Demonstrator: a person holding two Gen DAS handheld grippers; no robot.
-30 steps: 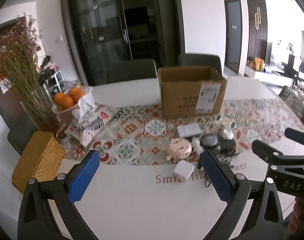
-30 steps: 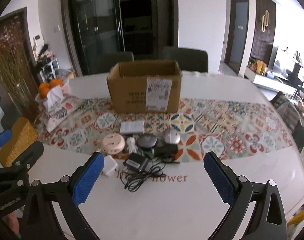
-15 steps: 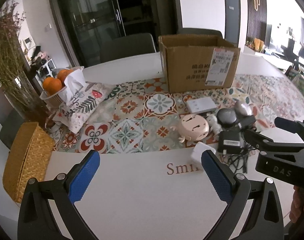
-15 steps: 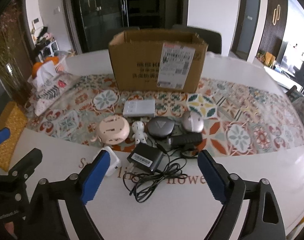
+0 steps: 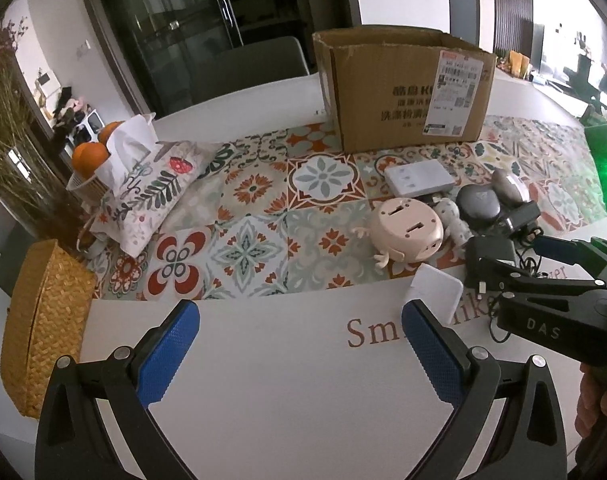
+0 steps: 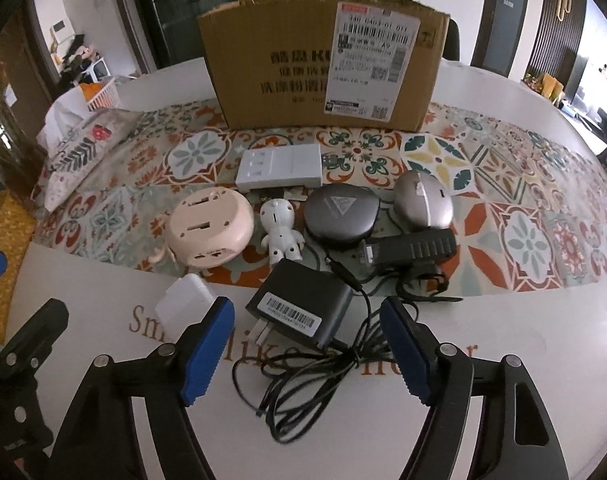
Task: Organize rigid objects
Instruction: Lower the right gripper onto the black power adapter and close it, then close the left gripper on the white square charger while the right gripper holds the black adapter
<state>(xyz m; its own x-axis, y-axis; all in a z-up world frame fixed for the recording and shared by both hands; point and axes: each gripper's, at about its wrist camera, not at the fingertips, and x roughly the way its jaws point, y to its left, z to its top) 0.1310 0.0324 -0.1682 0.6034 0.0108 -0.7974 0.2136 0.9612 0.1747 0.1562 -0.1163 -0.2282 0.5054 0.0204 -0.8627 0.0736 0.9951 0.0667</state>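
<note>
Right wrist view: right gripper [image 6: 305, 344], empty, its jaws just closing but still apart, straddles the black adapter [image 6: 299, 307] on the table [image 6: 523, 340]; the adapter lies just ahead, long axis slanting left to right, cord [image 6: 303, 376] tangled beneath. White cube [image 6: 185, 304] sits beside the left pad; box [image 6: 323, 68] waits behind. Left gripper [image 5: 299, 348] hangs open, farther off.

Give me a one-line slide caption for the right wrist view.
Right gripper, fingers closing, straddles a black adapter before the cardboard box.
</note>
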